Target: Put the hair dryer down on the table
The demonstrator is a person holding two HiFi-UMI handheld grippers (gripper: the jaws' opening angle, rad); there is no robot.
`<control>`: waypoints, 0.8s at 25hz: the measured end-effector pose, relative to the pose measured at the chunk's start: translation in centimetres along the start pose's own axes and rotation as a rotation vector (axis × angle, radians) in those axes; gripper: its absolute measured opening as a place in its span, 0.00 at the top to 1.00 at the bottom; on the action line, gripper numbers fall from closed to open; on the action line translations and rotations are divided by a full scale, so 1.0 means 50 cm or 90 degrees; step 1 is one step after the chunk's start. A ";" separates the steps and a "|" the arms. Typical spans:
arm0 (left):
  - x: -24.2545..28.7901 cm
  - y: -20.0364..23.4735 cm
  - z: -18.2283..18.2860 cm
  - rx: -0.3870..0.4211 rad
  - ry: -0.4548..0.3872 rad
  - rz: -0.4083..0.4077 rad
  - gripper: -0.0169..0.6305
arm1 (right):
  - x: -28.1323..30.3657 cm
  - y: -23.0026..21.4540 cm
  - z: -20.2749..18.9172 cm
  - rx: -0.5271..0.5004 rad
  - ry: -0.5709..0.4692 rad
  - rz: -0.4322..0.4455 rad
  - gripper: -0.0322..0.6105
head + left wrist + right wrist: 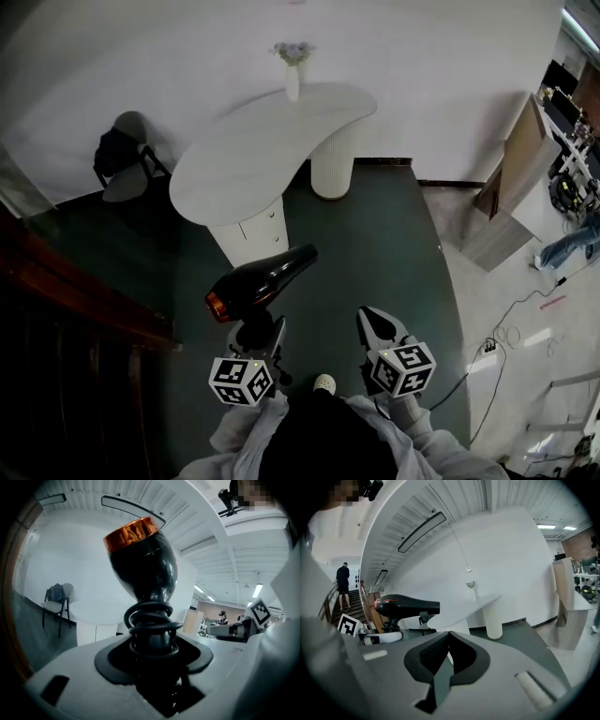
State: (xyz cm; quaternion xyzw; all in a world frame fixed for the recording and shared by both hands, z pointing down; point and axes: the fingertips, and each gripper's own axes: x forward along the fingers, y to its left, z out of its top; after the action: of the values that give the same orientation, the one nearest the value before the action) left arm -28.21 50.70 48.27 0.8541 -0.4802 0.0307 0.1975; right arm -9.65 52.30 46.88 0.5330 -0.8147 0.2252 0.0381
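A glossy black hair dryer [262, 279] with an orange rear grille hangs in the air over the dark green floor, short of the white curved table [272, 141]. My left gripper [256, 331] is shut on its handle, which has the black cord coiled round it. In the left gripper view the hair dryer [143, 569] stands upright out of the left gripper [152, 644]. My right gripper [373, 322] is beside it, shut and empty. The right gripper view looks past the right gripper [449, 634], with the hair dryer [405, 607] to its left and the table [473, 606] ahead.
A white vase of flowers [292, 70] stands at the table's far edge. A chair with a dark garment [122, 159] is at the left, a wooden stair rail [84, 291] nearer left. A wooden cabinet [511, 178] and floor cables [506, 328] lie right.
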 end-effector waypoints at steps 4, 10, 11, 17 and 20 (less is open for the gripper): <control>0.055 -0.013 0.014 0.001 -0.006 0.002 0.59 | 0.019 -0.053 0.018 0.008 -0.001 -0.003 0.93; 0.117 -0.015 0.007 -0.002 0.016 0.000 0.59 | 0.038 -0.100 0.010 0.032 0.008 -0.010 0.93; 0.131 -0.013 0.008 -0.003 0.019 -0.002 0.59 | 0.046 -0.108 0.012 0.036 0.009 -0.011 0.93; 0.277 0.006 0.038 -0.004 0.032 -0.025 0.59 | 0.133 -0.190 0.055 0.041 0.015 -0.025 0.93; 0.374 0.018 0.069 -0.005 0.027 -0.035 0.59 | 0.198 -0.247 0.098 0.041 0.015 -0.028 0.93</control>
State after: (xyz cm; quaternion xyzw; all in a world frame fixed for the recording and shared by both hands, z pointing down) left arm -19.39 33.89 49.90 0.8655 -0.4521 0.0417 0.2115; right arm -2.08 37.76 49.52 0.5489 -0.7946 0.2570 0.0356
